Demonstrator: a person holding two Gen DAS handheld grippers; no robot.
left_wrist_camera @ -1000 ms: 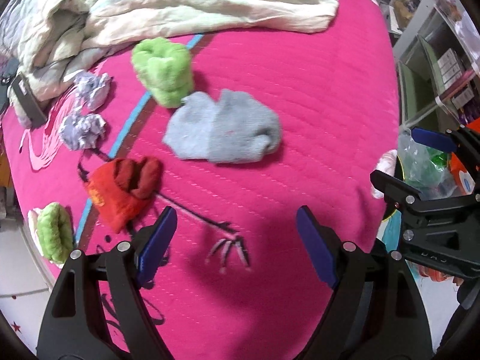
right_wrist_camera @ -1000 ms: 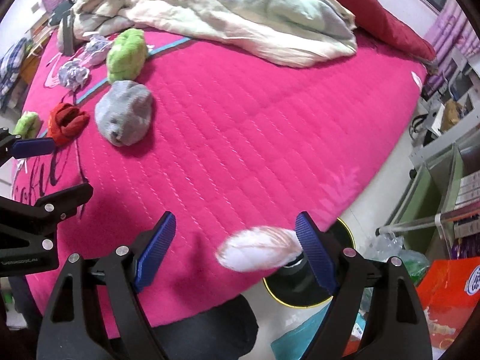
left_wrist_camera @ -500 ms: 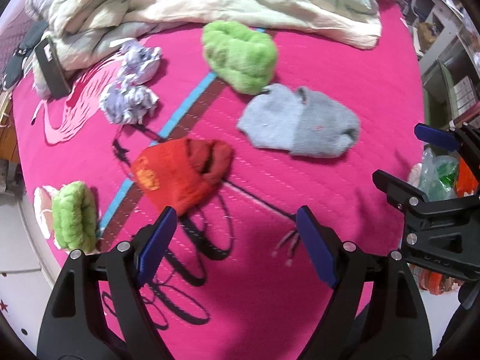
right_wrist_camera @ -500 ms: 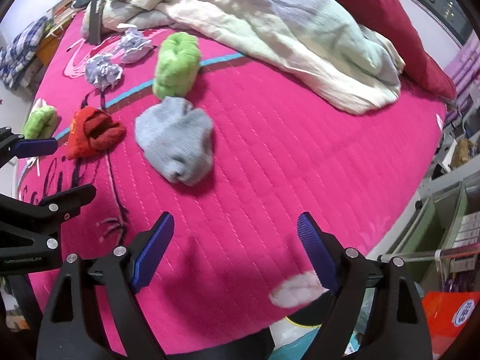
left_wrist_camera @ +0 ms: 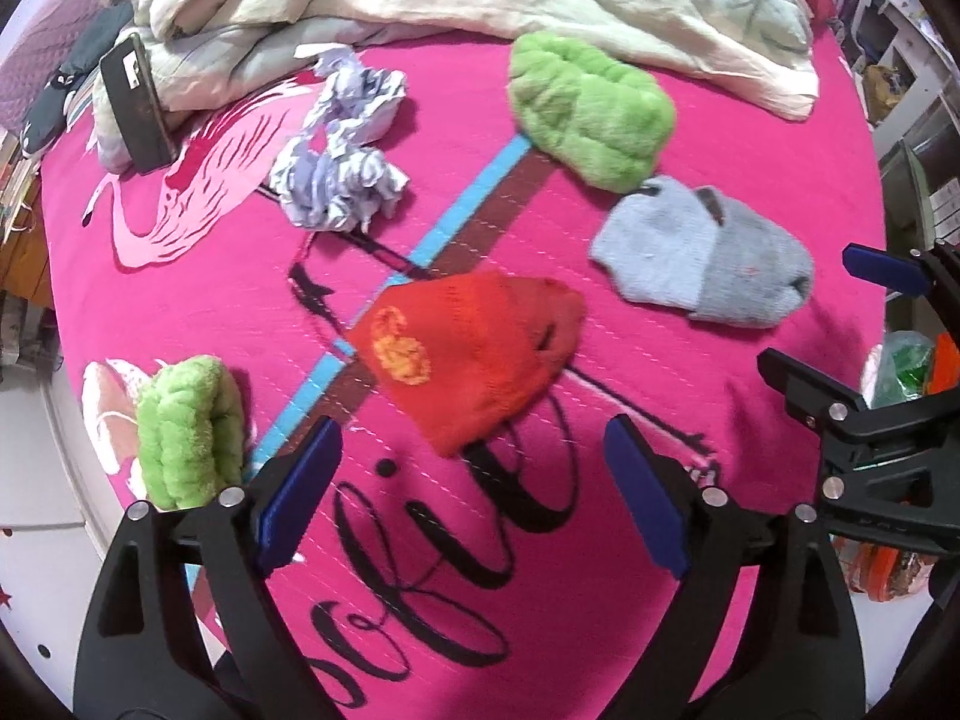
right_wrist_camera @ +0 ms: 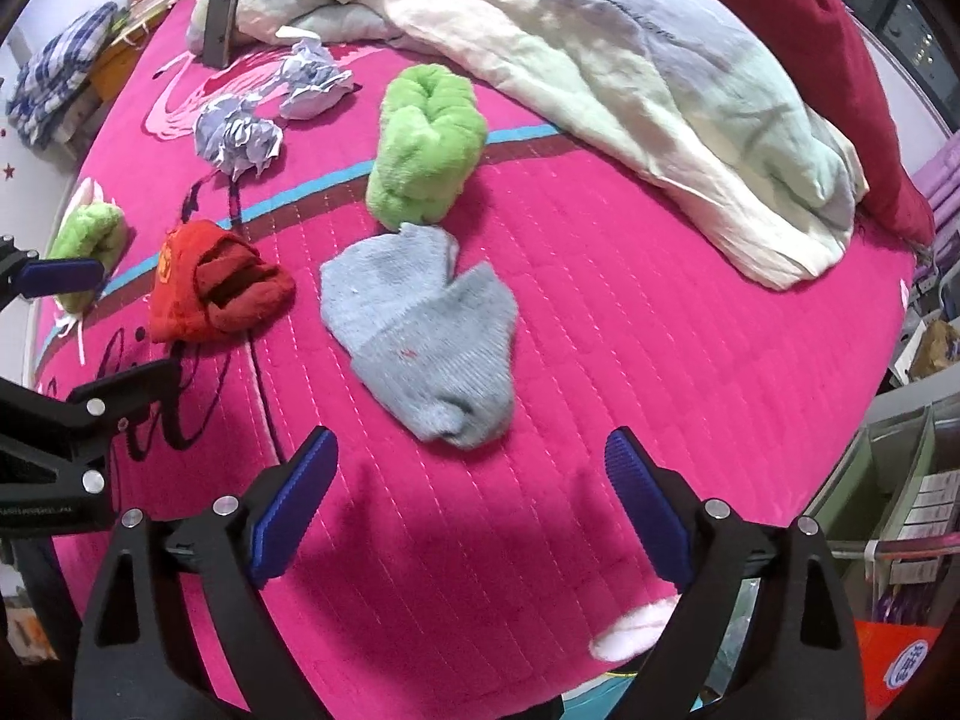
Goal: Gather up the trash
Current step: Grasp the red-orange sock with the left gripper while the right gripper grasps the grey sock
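Pink quilted bedspread (right_wrist_camera: 660,324), rumpled pale duvet (right_wrist_camera: 600,60), green shelving (right_wrist_camera: 888,468) alongside.

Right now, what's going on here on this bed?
A person holds two grippers over a pink bedspread, and both are open and empty. The left gripper hovers just short of a red sock; the right gripper hovers near a grey sock. Two crumpled paper balls, likely the trash, lie farther back, untouched, near a green fuzzy sock. Another green sock sits at the bed's edge.
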